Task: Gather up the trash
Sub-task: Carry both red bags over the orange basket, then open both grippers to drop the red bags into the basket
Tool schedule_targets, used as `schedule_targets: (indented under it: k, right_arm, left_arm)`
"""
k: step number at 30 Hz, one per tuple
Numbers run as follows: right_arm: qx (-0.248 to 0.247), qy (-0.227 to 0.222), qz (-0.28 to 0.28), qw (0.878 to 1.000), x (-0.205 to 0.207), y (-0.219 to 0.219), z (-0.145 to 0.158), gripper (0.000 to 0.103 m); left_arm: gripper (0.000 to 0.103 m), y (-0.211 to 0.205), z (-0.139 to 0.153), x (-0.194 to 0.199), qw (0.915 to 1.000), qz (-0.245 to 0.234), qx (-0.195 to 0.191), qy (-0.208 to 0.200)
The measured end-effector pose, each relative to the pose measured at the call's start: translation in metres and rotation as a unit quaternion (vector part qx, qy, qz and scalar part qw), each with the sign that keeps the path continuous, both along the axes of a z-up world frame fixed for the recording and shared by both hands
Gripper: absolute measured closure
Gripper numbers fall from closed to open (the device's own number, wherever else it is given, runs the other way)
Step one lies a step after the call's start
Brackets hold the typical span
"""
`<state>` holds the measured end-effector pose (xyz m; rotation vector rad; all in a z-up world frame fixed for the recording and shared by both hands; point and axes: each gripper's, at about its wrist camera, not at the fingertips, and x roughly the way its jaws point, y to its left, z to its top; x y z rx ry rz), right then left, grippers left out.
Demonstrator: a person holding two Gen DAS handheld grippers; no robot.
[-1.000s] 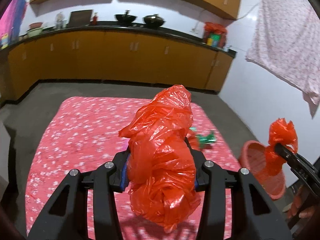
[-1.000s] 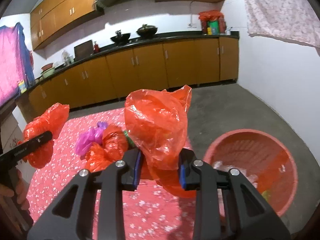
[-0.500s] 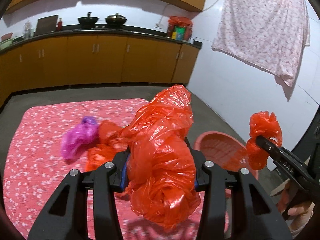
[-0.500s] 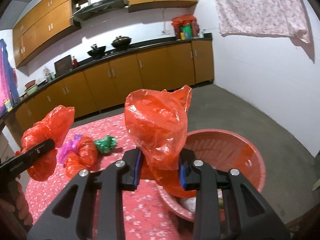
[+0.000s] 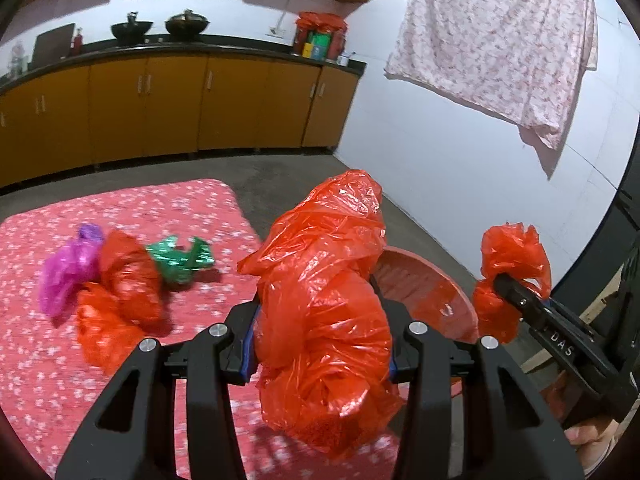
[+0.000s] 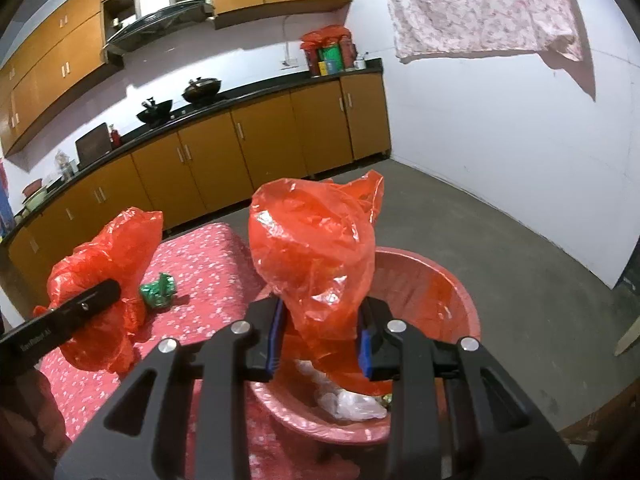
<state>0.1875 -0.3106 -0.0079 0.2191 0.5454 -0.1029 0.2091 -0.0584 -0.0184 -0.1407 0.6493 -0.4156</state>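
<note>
The left claw [image 5: 320, 344] is clamped on a crumpled red bag [image 5: 324, 300], its pads pressed into the plastic from both sides, the jaws held partly apart by the bundle; the bag bulges above and hangs below the fingers. The right claw [image 6: 320, 344] grips a second red bag [image 6: 316, 256] in the same way, jaws narrower, the plastic puffed up above the blue pads. This second bag hangs over the open mouth of a red basket [image 6: 452, 284] that stands on the grey floor [image 6: 500, 240] just beside the surface [image 6: 200, 248]; pale scraps [image 6: 352, 400] lie inside the basket. In the left view the right claw shows at the right edge with its bag, beyond the basket rim; in the right view the left claw and its bag show at the left, above the surface. The surface carries a pink cloth with white flowers; on it lie a green wrapper [image 5: 180, 258], another red bag [image 5: 120, 292] and a purple bag [image 5: 68, 272], the red and purple ones touching, the green one just beside them. Behind stand wooden cabinets [image 6: 240, 148] under a dark counter; a flowered cloth [image 5: 500, 40] hangs on the white wall.
</note>
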Motion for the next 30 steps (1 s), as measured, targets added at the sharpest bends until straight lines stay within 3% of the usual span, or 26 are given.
schedule_targets:
  k: [14,30]
  right_arm:
    - [0.018,0.004,-0.019,1.000,0.014,-0.021,-0.014,0.073]
    - [0.036,0.010,-0.039,0.999,0.030,-0.025,-0.026,0.073]
  left_arm:
    - [0.057,-0.061,-0.018,0.016,0.9980,-0.063,0.004,0.010]
    - [0.057,-0.099,-0.039,0.035,0.9950,-0.092,0.007,0.036]
